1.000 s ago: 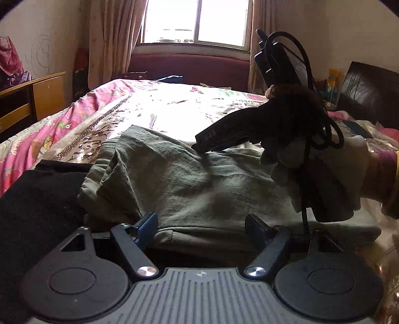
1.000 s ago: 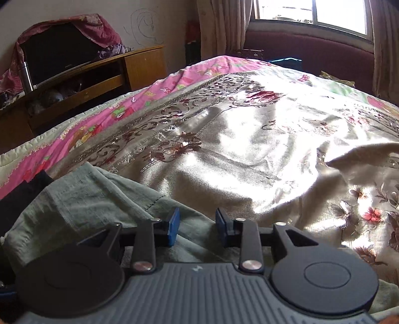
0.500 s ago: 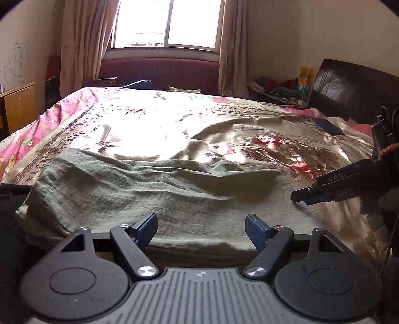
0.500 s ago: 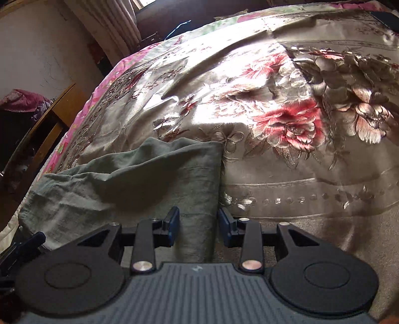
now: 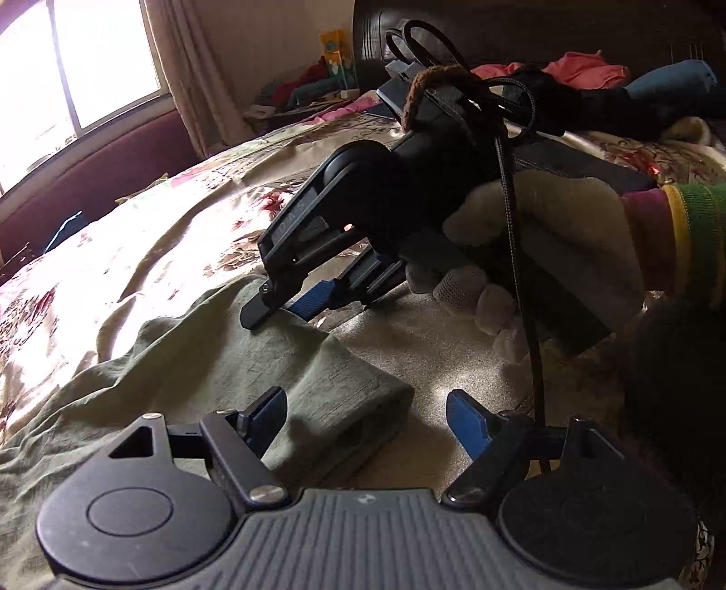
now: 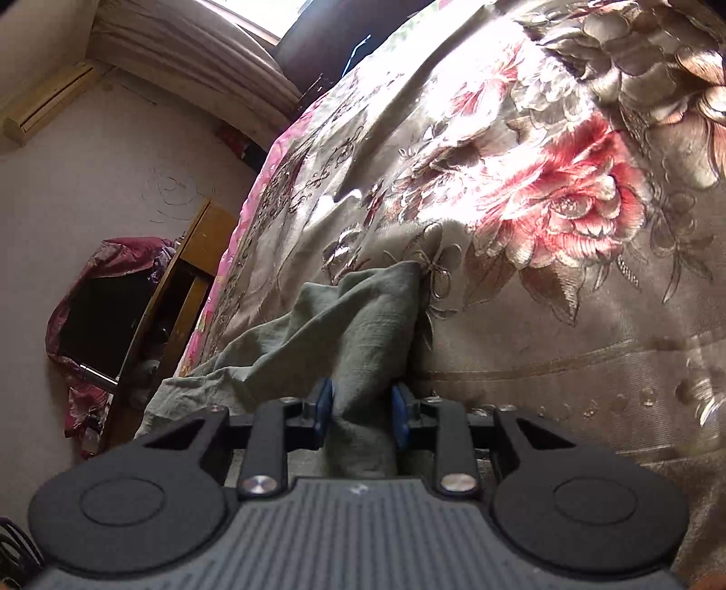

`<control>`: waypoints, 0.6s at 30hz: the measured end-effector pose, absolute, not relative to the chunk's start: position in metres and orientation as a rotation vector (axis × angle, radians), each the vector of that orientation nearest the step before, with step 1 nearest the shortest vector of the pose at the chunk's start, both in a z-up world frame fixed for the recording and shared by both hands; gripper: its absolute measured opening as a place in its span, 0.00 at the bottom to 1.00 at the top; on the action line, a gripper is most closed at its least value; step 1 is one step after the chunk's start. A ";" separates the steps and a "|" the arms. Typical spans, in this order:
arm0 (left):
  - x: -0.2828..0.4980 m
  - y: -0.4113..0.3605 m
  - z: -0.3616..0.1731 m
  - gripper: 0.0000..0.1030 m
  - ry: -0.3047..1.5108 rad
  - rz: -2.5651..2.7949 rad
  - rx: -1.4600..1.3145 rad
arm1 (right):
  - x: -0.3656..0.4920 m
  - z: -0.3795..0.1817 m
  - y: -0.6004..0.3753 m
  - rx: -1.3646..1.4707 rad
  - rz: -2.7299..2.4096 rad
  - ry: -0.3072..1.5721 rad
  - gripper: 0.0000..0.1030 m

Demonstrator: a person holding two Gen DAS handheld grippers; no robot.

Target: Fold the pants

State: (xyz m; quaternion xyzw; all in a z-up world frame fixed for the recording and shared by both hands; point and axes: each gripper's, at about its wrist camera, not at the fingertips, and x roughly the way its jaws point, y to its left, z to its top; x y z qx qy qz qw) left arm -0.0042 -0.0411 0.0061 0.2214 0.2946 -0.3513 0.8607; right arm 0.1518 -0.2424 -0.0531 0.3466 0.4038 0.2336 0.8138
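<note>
The olive green pants (image 5: 190, 363) lie on the floral bedspread (image 5: 136, 236), one folded end pointing right. My left gripper (image 5: 367, 420) is open, its fingers straddling the near corner of that end without holding it. In the left wrist view my right gripper (image 5: 290, 308), held by a gloved hand, has its tips down on the far corner of the same end. In the right wrist view, the right gripper (image 6: 360, 408) is shut on a bunched fold of the pants (image 6: 345, 326), which rise between its blue pads.
The bedspread (image 6: 567, 190) stretches far and right. A dark headboard (image 5: 544, 27) and heaped clothes (image 5: 590, 68) lie at the back right. A wooden cabinet (image 6: 181, 281) stands left of the bed, and a window (image 5: 68, 68) lies beyond.
Both grippers swung right to the end of the pants. The right gripper came down on the far corner and closed on the cloth. The left gripper stayed open, now over the near corner.
</note>
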 end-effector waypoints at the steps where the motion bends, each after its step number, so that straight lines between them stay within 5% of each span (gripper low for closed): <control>1: -0.004 -0.045 0.003 0.87 0.619 -0.736 0.471 | 0.151 -0.054 -0.244 0.736 0.507 0.860 0.28; 6: 0.006 -0.051 -0.009 0.85 0.647 -0.660 0.428 | 0.172 -0.058 -0.246 0.765 0.548 0.848 0.29; 9: 0.011 -0.045 -0.009 0.70 0.677 -0.623 0.369 | 0.195 -0.066 -0.236 0.816 0.571 0.849 0.27; 12: 0.015 -0.041 -0.007 0.57 0.697 -0.608 0.326 | 0.205 -0.074 -0.232 0.891 0.526 0.872 0.07; 15: 0.013 -0.042 -0.002 0.39 0.719 -0.626 0.277 | 0.192 -0.062 -0.237 0.809 0.498 0.866 0.05; 18: 0.013 -0.053 -0.002 0.34 0.749 -0.706 0.220 | 0.174 -0.051 -0.261 0.779 0.486 0.878 0.05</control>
